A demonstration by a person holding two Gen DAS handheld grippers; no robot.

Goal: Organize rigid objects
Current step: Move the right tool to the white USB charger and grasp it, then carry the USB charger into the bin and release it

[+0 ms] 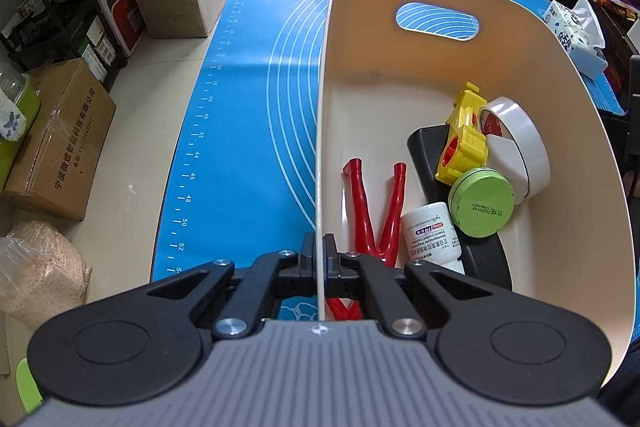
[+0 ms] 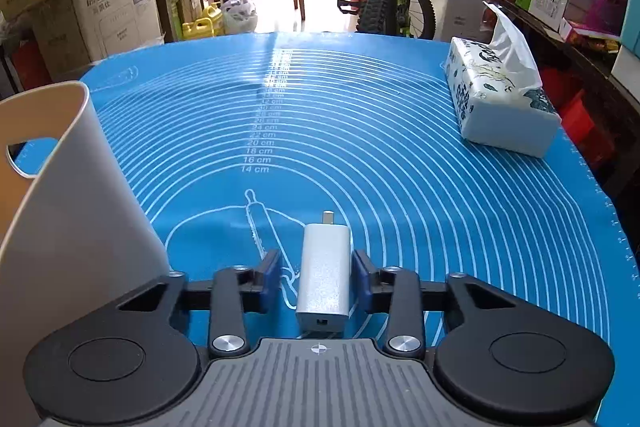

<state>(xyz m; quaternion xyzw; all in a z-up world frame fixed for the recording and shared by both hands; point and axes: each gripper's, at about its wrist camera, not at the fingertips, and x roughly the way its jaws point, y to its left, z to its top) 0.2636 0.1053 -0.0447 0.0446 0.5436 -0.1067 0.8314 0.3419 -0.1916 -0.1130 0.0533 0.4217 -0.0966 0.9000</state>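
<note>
Right gripper (image 2: 317, 277), black with blue pads, straddles a small silver charger block (image 2: 325, 281) lying flat on the mat; its jaws stand partly open, the right pad against or just beside the block's side, the left pad (image 2: 272, 277) apart with a clear gap. That block is smooth, rounded-edged and matte, with a port on its near end and a metal prong at its far end.

Left gripper (image 1: 320, 259), all black, is clamped tight on the thin cream rim of a smooth plastic bin (image 1: 400, 67) with an oval handle slot. Inside lie glossy red-handled pliers (image 1: 380, 211), a white pill bottle (image 1: 430, 233), a round green tin (image 1: 481, 202), a yellow plastic piece (image 1: 464, 135), a white tape roll (image 1: 516, 139) and a black object (image 1: 426, 151).

Underneath spreads a blue silicone mat (image 2: 400, 147) printed with white rings; a soft tissue pack (image 2: 500, 99) sits near its far right edge.
</note>
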